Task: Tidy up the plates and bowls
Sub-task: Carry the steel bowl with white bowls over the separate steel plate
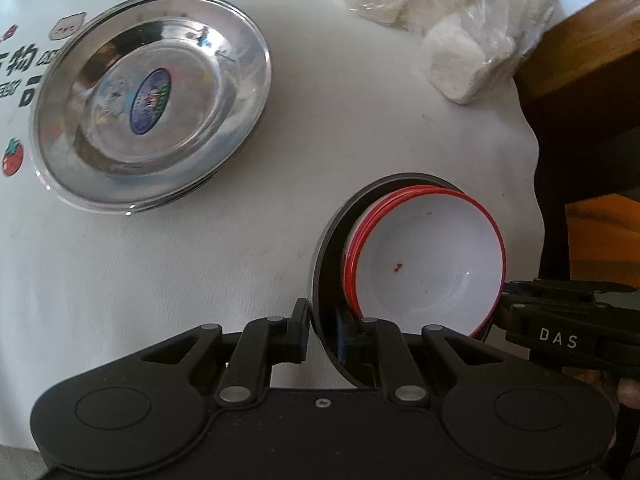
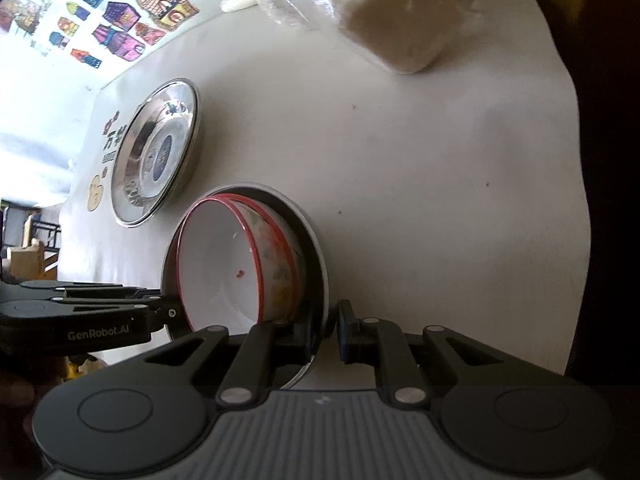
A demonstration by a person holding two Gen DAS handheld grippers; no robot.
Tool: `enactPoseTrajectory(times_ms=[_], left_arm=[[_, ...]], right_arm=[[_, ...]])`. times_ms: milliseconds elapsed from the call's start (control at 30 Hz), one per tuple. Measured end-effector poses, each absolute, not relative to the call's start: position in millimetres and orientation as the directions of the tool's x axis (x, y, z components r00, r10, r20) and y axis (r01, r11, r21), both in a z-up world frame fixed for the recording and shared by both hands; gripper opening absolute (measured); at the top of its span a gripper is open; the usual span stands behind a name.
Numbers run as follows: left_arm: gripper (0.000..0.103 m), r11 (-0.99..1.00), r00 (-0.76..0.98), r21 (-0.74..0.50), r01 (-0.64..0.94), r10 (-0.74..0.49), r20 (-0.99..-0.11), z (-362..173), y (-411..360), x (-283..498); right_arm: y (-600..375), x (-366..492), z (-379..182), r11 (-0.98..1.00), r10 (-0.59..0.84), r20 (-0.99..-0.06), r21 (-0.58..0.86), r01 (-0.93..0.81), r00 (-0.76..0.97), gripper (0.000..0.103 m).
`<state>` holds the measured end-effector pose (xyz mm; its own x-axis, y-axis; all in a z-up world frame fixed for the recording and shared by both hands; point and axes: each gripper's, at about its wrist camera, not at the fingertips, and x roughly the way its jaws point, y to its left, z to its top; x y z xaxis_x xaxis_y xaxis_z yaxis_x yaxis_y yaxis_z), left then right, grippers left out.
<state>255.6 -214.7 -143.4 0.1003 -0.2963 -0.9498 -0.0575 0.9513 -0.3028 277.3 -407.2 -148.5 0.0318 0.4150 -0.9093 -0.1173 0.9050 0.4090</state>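
I am clamping both claws, left gripper [image 1: 323, 330] and right gripper [image 2: 325, 330], narrowly on the dark bowl [image 1: 320, 264] rim; next, lifting toward steel plates [image 1: 150, 100] at ten o'clock.

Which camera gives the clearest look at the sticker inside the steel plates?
The left wrist view: the blue oval sticker faces the camera, large. The right wrist view shows the sticker small, foreshortened and dim.

I count one stack of steel plates [image 1: 150, 100] far left, two red-rimmed bowls [image 1: 432, 256] nested in one dark bowl [image 1: 326, 248], and two plastic-wrapped bundles [image 1: 460, 20].
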Motion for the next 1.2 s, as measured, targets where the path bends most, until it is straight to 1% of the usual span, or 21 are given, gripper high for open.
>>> enactPoseTrajectory(times_ms=[500,767,1200], left_arm=[[0.01,0.94,0.077,-0.342,0.011,-0.341,-0.937,-142,-203,260],[0.01,0.936,0.105,-0.352,0.031,-0.353,-0.93,-137,-198,262],[0.009,0.923,0.153,-0.379,0.071,-0.385,-0.91,-110,-171,273]], right_arm=[[-410,262,-151,0.901,0.423,-0.906,0.424,0.091,0.028,0.013],[-402,259,-142,0.902,0.417,-0.907,0.421,0.093,0.068,0.013],[-392,269,-125,0.889,0.432,-0.894,0.445,0.111,0.122,0.013]])
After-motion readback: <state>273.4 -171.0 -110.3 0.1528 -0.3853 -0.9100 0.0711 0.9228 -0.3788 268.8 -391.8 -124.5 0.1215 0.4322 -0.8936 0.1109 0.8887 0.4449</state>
